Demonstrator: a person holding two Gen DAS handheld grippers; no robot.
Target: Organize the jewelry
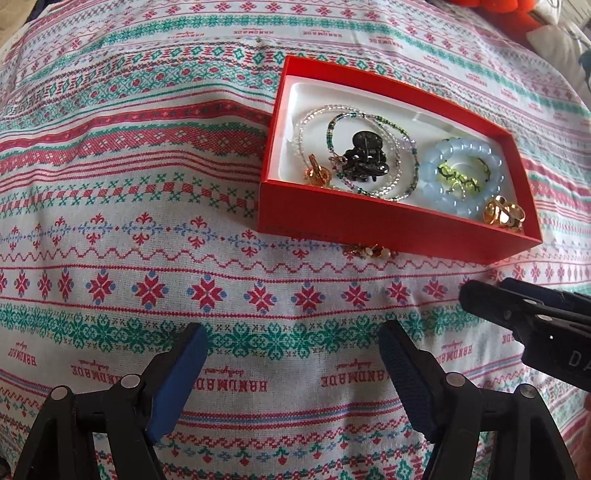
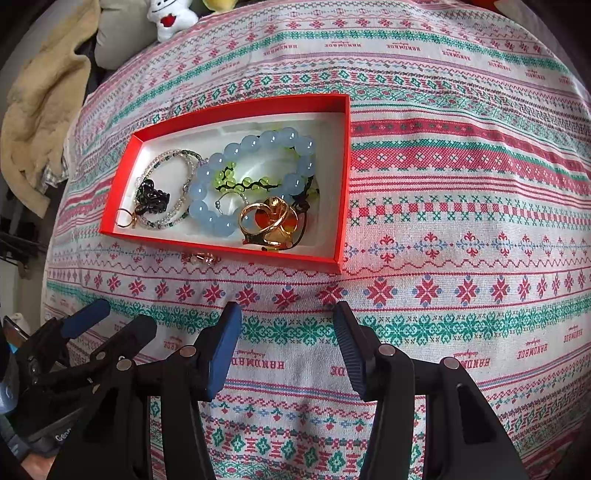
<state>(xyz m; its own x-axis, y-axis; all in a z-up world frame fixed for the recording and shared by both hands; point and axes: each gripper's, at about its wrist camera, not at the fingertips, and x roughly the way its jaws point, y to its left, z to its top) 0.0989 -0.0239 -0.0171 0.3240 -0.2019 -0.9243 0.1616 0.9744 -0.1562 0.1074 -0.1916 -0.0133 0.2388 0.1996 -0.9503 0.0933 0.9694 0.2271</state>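
While the left wrist view looks steeply down on a patterned cloth (image 1: pixel 147 206), the left gripper (image 1: pixel 291 349) stands over bare fabric with its blue pads wide apart and nothing between them. A red box (image 1: pixel 391 225) lies ahead and a little to the right, white inside. It holds thin bead strands (image 1: pixel 369 155) looped around a dark hair clip (image 1: pixel 364 157), a small gold ring (image 1: pixel 317 173) at the near left corner, a blue bead bracelet (image 1: pixel 463 171) with a green bead string (image 1: pixel 460 175) inside it, and a gold piece (image 1: pixel 504 214) at the near right corner. Small earrings (image 1: pixel 369 252) lie on the cloth just outside the box's near wall. The right gripper (image 1: pixel 480 301) enters from the right edge, its gap hard to judge from here. From the right wrist view, the right gripper (image 2: pixel 288 317) hangs over the cloth (image 2: pixel 461 221) with its pads moderately apart and empty, the box (image 2: pixel 343 184) ahead and to the left. The blue bracelet (image 2: pixel 255 177) fills the middle, the green string (image 2: pixel 240 182) within it, the gold piece (image 2: pixel 269 225) touching its near side, the strands (image 2: pixel 173 184) and clip (image 2: pixel 151 197) further left, the ring (image 2: pixel 125 218) at the near left corner. The earrings (image 2: pixel 203 258) sit just beside the near wall on the cloth. The left gripper (image 2: pixel 110 317) shows at the lower left, pads apart. Beyond the cloth's far left edge lie a beige fleece (image 2: pixel 44 110) and a white plush toy (image 2: pixel 170 16).
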